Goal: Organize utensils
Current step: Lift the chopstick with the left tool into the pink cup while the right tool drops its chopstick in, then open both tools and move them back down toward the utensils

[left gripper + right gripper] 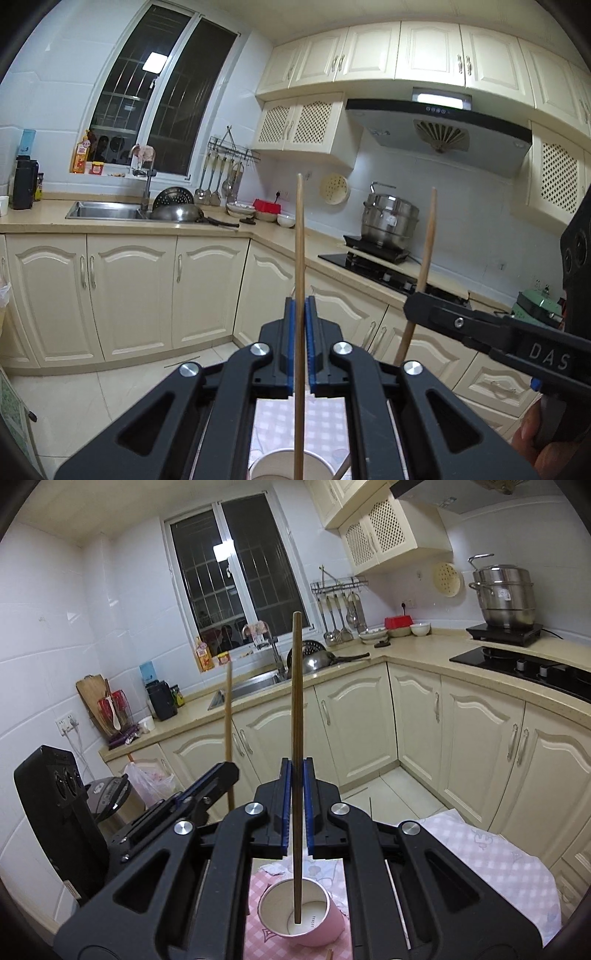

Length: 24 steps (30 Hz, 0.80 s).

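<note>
My left gripper (300, 301) is shut on a pale wooden chopstick (300, 236) that stands upright between its blue pads. Its lower part runs down over a paper cup (275, 467) at the bottom edge. My right gripper (413, 302) comes in from the right, shut on a second chopstick (425, 251). In the right wrist view, the right gripper (296, 766) clamps a darker chopstick (296, 701) whose lower end hangs inside the pink cup (325, 928). The left gripper (229, 771) and its chopstick (229, 720) stand just to the left.
The cup stands on a pink checked tablecloth (498, 856). Beyond it are cream cabinets (133, 291), a sink (105, 210) with a pan, a black hob (524, 664) with a steel steamer pot (504, 598), and a bin with a plastic bag (147, 779).
</note>
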Motion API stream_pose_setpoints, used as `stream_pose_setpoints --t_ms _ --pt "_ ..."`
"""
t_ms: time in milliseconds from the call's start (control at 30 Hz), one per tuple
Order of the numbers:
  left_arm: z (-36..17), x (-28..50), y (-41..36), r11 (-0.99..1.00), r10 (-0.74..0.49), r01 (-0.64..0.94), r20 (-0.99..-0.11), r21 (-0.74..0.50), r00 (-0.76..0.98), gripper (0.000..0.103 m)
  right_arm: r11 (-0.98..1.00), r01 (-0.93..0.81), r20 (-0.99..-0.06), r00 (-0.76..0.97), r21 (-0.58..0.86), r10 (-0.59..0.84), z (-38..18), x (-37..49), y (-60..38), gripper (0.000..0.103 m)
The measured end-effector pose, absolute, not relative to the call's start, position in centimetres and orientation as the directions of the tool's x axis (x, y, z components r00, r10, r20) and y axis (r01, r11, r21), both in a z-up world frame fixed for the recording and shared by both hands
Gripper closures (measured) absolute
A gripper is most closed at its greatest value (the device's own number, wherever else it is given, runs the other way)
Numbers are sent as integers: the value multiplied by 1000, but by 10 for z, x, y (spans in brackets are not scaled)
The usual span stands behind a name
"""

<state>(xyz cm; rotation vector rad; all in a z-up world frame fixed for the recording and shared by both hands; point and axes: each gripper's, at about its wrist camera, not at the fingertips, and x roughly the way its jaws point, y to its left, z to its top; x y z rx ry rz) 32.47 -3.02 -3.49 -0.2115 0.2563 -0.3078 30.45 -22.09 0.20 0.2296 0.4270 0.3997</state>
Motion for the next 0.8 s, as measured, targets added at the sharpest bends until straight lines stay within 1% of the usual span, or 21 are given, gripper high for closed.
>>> stream_pose_setpoints --t_ms 233,433,467,500,533,567,600,633,667,700,733,800 --pt "-64 339 -30 934 -318 254 -267 -250 910 98 895 -325 -410 804 306 432 -21 318 -215 96" --pt "-80 338 -34 944 -309 249 -311 -216 899 96 889 -314 -454 773 335 444 -34 319 -218 95" --pt "-80 336 -33 945 -307 247 -320 -214 896 90 889 -305 -458 772 342 441 -34 319 -220 88" --pt "-80 335 -33 946 -306 246 -322 -213 896 74 891 -290 -459 776 350 433 -34 318 -224 64" --pt "-78 331 -31 947 -301 242 -319 -211 899 65 891 -277 -453 783 360 426 -35 316 -229 43" --pt "-77 327 -29 949 -294 236 -315 -208 903 47 889 -266 -435 796 373 421 -34 312 -234 20" --pt "-75 322 -28 952 -286 231 -309 -202 907 33 887 -260 -426 802 381 418 -33 309 -239 20" --pt "-72 317 -26 954 -280 229 -303 -194 911 28 885 -253 -424 804 390 417 -33 307 -243 20" --pt "-70 313 -25 955 -278 230 -300 -188 913 20 883 -245 -422 806 401 416 -32 305 -248 17" --pt "-67 309 -24 957 -273 228 -298 -179 914 13 883 -233 -423 809 408 409 -31 302 -252 10" --pt "-64 304 -24 961 -263 222 -299 -166 917 11 884 -223 -424 811 411 402 -29 302 -255 7" --pt "-58 298 -24 965 -252 215 -301 -151 920 11 882 -206 -420 818 425 393 -26 297 -264 6"
